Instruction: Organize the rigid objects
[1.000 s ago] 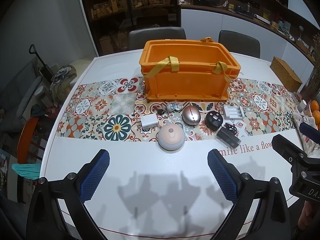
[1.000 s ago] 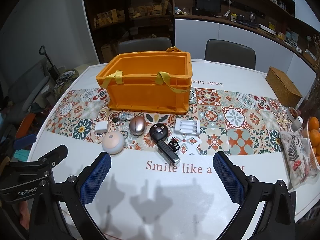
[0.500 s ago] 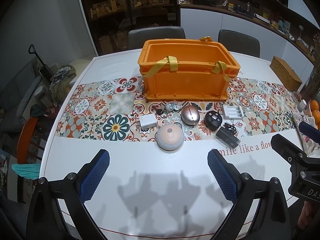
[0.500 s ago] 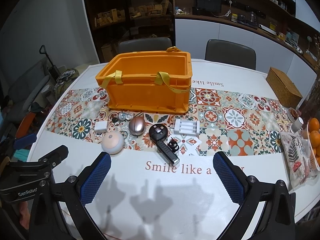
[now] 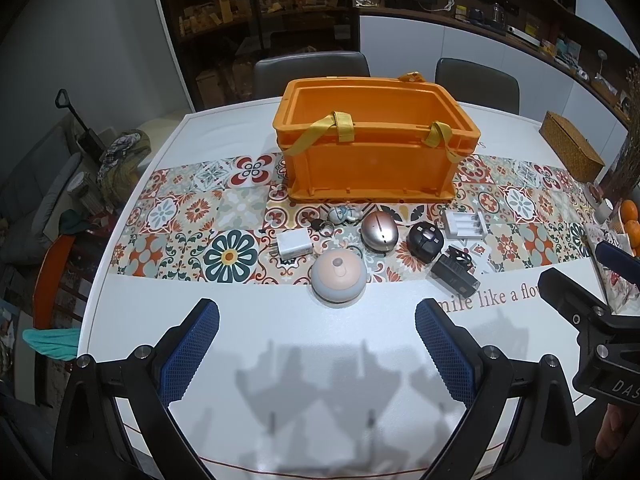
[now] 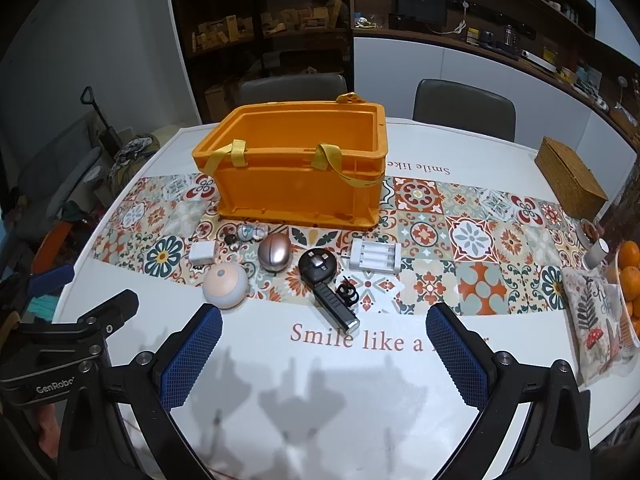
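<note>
Fingers (image 5: 192,344) short of dome (image 5: 338,276) (apart)

The rectangular plastic crate (image 5: 372,160) was orange with yellow straps; the tile-patterned runner (image 5: 192,216) showed red, teal and cream florals; the round dome gadget (image 5: 339,276) was peach and grey; the tabletop (image 5: 280,344) was white.

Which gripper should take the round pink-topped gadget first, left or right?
Left, probably. The pink-topped gadget sits nearly centred ahead of the open left gripper; from the open right gripper it lies off beyond the left finger. Both are empty.
</note>
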`<state>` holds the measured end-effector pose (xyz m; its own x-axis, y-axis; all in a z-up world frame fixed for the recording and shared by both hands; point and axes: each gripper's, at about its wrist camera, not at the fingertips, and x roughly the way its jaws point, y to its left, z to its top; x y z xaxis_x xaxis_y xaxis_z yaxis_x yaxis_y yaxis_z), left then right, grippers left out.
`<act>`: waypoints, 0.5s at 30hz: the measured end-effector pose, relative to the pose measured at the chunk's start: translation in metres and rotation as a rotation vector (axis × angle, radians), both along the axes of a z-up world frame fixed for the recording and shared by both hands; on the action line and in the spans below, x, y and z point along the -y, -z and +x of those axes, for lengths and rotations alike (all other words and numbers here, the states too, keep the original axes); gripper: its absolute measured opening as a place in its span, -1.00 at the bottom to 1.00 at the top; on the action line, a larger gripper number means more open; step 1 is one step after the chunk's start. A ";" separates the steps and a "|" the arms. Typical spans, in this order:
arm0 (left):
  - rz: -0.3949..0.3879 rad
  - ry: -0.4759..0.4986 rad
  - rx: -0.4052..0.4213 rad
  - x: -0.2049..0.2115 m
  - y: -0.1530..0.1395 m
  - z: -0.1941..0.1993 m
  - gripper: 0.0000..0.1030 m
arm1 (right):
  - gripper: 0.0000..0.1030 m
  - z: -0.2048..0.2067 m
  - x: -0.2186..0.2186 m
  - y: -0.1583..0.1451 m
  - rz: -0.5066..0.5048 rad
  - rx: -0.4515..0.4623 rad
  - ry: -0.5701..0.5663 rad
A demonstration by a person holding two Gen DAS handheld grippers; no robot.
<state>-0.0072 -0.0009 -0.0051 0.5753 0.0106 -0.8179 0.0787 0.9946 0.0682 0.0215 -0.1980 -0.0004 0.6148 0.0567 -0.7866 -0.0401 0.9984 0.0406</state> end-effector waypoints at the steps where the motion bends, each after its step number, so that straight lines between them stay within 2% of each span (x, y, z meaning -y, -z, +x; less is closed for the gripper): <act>1: 0.001 0.000 0.001 0.000 0.000 0.000 0.95 | 0.99 0.000 0.000 0.000 0.000 0.000 0.000; 9: 0.004 -0.001 -0.020 0.006 0.008 0.011 0.95 | 0.99 0.003 -0.001 0.003 0.000 -0.008 -0.001; 15: -0.004 -0.018 -0.072 0.003 0.023 0.027 1.00 | 0.99 0.018 0.002 0.017 0.013 -0.056 -0.005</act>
